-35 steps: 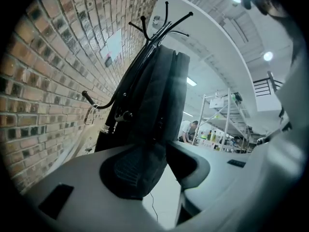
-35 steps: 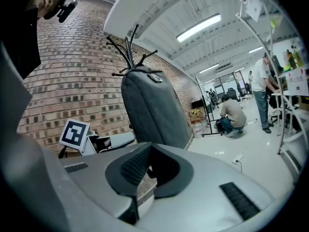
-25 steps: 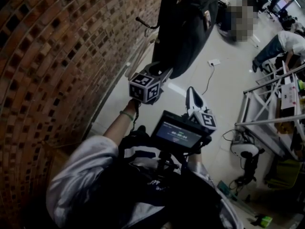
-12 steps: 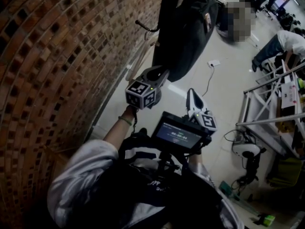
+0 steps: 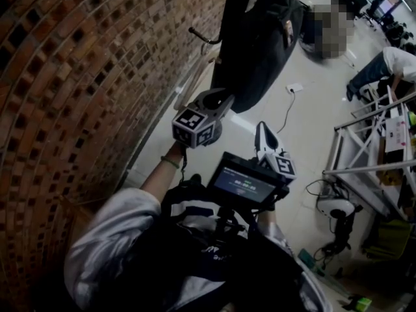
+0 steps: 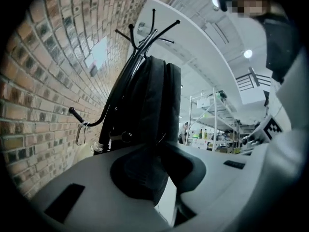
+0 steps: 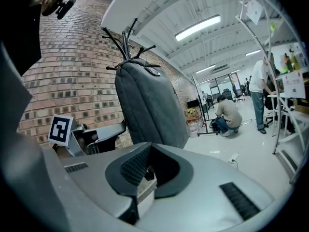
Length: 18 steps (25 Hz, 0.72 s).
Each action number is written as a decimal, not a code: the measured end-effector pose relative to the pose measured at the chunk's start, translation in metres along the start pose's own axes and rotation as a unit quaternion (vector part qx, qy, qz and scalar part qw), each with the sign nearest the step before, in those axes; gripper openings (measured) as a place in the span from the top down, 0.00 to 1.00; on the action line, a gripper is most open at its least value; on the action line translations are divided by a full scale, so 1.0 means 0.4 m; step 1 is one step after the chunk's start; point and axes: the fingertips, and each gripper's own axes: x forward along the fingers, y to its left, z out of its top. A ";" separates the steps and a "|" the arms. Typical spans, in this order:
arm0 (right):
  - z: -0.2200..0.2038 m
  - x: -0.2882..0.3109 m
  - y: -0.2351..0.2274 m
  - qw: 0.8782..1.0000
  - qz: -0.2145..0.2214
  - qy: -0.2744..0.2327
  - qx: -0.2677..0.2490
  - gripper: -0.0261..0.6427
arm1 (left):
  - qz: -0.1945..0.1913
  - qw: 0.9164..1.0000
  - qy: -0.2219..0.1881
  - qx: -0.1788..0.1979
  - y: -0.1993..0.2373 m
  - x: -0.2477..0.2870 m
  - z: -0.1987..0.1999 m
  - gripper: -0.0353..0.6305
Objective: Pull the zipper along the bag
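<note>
Dark grey fabric of the bag [image 5: 257, 44] is seen hanging from a coat rack [image 6: 145, 33] beside the brick wall [image 5: 78, 77], in the upper middle of the head view. The bag's lower edge is clamped by the left tool [image 6: 157, 170], whose jaws have just been closing; in the left gripper view a fold of the bag's fabric is pinched between them. The right tool [image 7: 145, 175] is held with its jaws together on nothing, apart from the bag, which fills the upper middle of the right gripper view.

The task is judged to be at its start: the bag is steadied from below, but the zipper is not yet taken hold of. Where the slider sits cannot be told for certain; a pale piece [image 7: 153, 72] near the bag's top in the right gripper view may be it. Left to be done: the slider is to be reached by the right tool, gripped, and drawn along its track while the fabric is kept taut.
</note>
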 end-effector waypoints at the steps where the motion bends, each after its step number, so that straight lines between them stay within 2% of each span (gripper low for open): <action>1: -0.001 0.001 0.001 1.000 0.000 0.000 0.001 0.95 | -0.003 1.000 0.000 0.005 0.001 0.003 0.005 0.85; 6: -0.004 0.000 -0.006 1.000 -0.001 0.000 0.002 0.95 | -0.021 0.999 -0.010 -0.024 0.003 0.007 0.021 0.85; 9: 0.000 -0.004 -0.009 1.000 -0.002 -0.001 0.003 0.95 | -0.032 0.997 -0.024 -0.065 0.000 -0.005 0.017 0.85; 13: -0.003 -0.007 -0.021 1.000 -0.006 -0.001 0.004 0.95 | -0.062 0.989 -0.047 -0.123 -0.004 -0.012 0.017 0.86; 14: -0.005 -0.007 -0.022 1.000 -0.006 -0.001 0.004 0.95 | -0.065 0.989 -0.049 -0.122 -0.004 -0.013 0.021 0.88; 18: -0.009 -0.005 -0.020 1.000 -0.004 0.002 0.006 0.95 | -0.064 0.995 -0.024 -0.072 -0.013 -0.013 0.031 0.91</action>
